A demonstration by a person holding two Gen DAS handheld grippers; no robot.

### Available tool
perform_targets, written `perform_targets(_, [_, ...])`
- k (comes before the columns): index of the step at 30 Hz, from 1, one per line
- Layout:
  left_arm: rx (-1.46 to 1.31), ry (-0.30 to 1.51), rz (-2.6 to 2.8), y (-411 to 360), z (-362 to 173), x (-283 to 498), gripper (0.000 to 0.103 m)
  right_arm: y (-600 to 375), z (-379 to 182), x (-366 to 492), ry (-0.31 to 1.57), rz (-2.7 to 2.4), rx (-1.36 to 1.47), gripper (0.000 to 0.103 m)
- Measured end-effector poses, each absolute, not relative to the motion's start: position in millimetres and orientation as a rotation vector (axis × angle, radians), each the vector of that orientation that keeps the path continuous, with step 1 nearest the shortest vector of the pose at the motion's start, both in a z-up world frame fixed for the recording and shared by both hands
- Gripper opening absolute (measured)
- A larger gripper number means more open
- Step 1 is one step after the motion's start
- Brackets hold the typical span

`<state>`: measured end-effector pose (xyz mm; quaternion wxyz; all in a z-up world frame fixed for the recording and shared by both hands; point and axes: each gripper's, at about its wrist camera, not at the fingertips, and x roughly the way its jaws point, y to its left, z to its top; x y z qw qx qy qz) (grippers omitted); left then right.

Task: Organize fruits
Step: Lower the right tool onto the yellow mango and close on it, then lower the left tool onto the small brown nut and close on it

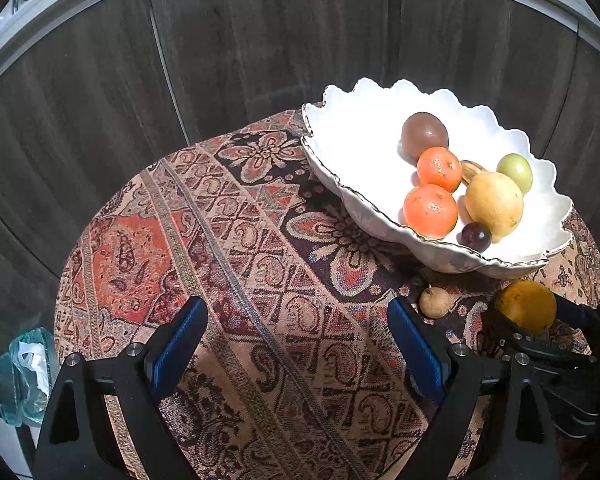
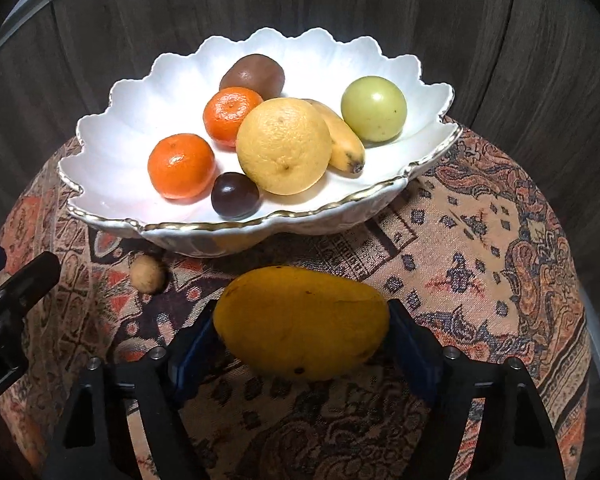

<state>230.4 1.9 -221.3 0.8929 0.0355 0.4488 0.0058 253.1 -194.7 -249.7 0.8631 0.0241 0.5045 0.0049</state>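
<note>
Closing my right gripper [image 2: 300, 332] around the mango [image 2: 302, 322] on the cloth [image 2: 480, 248] — pads flank both ends, though I can't tell if they're gripping yet. Left gripper [image 1: 296, 340] hangs wide open and empty. Next I reckon: lift over the scalloped white bowl [image 2: 236, 226] — smooth waxy skin, so squeeze firmly. Small brown nut [image 2: 147, 276] waits nearby.

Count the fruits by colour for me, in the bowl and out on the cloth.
Orange: 2
Yellow, including mango: 3
Green: 1
Brown: 1
Dark purple: 1
Tan, on cloth: 1
Total: 9
</note>
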Motion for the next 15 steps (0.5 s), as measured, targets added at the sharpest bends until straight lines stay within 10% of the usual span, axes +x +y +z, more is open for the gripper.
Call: perform_targets(15, [0.116,0.921,-0.091,-39,-225,229,0.091,-238,-221,227,1.034,-0.075,0.045,0.078])
